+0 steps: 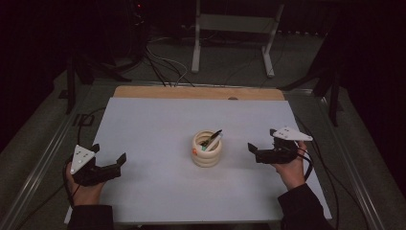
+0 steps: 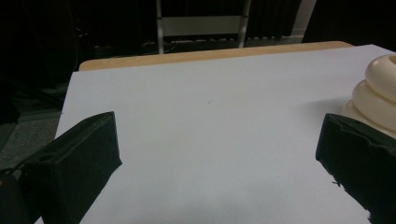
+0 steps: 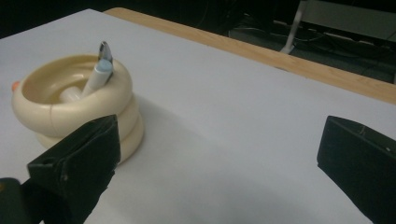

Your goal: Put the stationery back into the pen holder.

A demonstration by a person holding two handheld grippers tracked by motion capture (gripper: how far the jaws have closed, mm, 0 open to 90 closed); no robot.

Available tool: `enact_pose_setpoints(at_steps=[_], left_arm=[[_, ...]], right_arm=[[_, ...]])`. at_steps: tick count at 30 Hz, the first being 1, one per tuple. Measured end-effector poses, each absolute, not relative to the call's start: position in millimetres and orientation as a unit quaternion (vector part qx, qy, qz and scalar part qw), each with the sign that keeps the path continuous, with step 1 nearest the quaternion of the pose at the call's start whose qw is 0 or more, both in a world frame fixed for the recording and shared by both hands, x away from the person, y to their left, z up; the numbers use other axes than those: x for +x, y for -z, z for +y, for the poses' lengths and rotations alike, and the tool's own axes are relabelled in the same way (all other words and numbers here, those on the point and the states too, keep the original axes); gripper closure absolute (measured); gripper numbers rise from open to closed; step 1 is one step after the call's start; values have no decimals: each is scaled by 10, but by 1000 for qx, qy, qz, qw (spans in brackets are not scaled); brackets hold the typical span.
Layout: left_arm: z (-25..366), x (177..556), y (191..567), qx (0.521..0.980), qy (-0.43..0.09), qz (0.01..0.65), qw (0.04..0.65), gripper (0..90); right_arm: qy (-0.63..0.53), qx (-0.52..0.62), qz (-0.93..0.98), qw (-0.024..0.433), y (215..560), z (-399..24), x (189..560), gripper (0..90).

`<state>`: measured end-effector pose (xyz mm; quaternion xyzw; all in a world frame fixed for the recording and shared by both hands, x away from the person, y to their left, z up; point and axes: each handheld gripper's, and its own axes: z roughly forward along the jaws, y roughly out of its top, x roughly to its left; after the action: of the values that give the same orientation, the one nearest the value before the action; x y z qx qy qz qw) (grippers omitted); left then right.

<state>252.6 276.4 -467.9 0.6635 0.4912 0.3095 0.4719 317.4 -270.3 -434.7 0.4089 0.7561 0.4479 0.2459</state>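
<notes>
In the high view a cream ringed pen holder (image 1: 207,149) stands near the middle of the white table cover (image 1: 158,120), with a white marker (image 1: 212,142) and a dark pen (image 1: 213,134) leaning out of it toward the right. The left gripper (image 1: 109,154) rests at the cover's left edge, held in the person's left hand (image 1: 84,189), its jaws spread wide with nothing between them, well apart from the holder. The right gripper (image 1: 258,149) sits to the right of the holder, near it but not touching, its jaws parted and empty, gripped by the right hand (image 1: 290,170). In the left gripper view the two black jaws stand far apart over bare white cover, and the holder (image 2: 376,95) shows at the right edge, just beyond the right-hand jaw. In the right gripper view the jaws again gape wide; the holder (image 3: 74,105) stands behind the left-hand jaw, with the marker (image 3: 96,77) propped against its rim and a small orange spot (image 3: 15,86) on its far side.
</notes>
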Motion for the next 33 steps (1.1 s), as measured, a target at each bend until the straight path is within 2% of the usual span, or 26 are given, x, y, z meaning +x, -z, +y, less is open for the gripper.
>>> enact_pose_setpoints(at_steps=[17,33], left_arm=[[2795,2501,4666,663,-305,486,480,1],[2803,2473,4655,660,-306,483,487,1]], right_arm=[[-440,429,748,251,4454,-2924,3037,0],[-443,442,741,246,4747,-3032,2840,0]])
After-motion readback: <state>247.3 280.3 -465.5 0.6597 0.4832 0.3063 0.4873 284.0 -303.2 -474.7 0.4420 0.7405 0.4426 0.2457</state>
